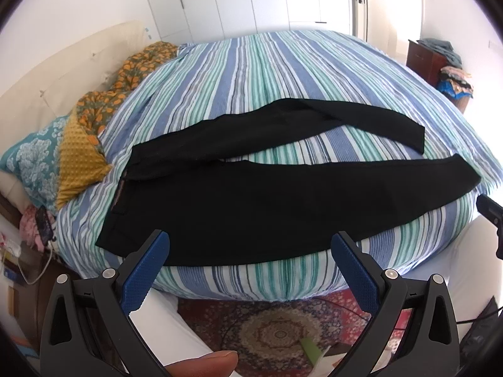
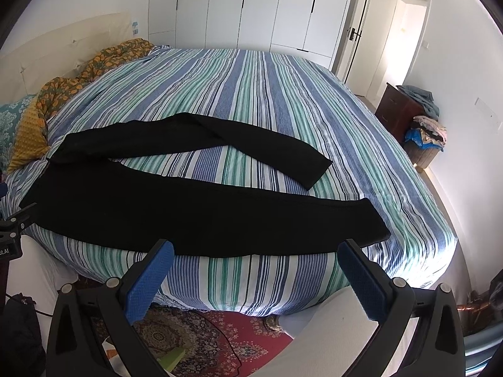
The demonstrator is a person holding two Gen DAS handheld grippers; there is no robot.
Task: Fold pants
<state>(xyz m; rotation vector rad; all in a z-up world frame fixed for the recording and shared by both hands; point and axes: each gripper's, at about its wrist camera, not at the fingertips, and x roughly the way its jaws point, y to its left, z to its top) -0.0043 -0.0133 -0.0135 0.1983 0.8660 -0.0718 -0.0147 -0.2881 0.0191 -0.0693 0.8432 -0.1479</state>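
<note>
Across the near part of the striped bed (image 1: 251,72), black pants (image 1: 239,207) lie flat, long axis running left to right: waistband at the left, both legs stretching right and splayed apart, the far leg (image 2: 267,144) angled away from the near leg (image 2: 251,220). Left tongs (image 1: 250,245) hang just short of the near edge at the waist end, blue pads (image 1: 146,270) spread wide, gripping nothing. Right tongs (image 2: 256,254) sit nearer the cuffs, equally apart and empty. Bringing one leg onto the other probably comes first, though the dark cloth hides any creases.
</note>
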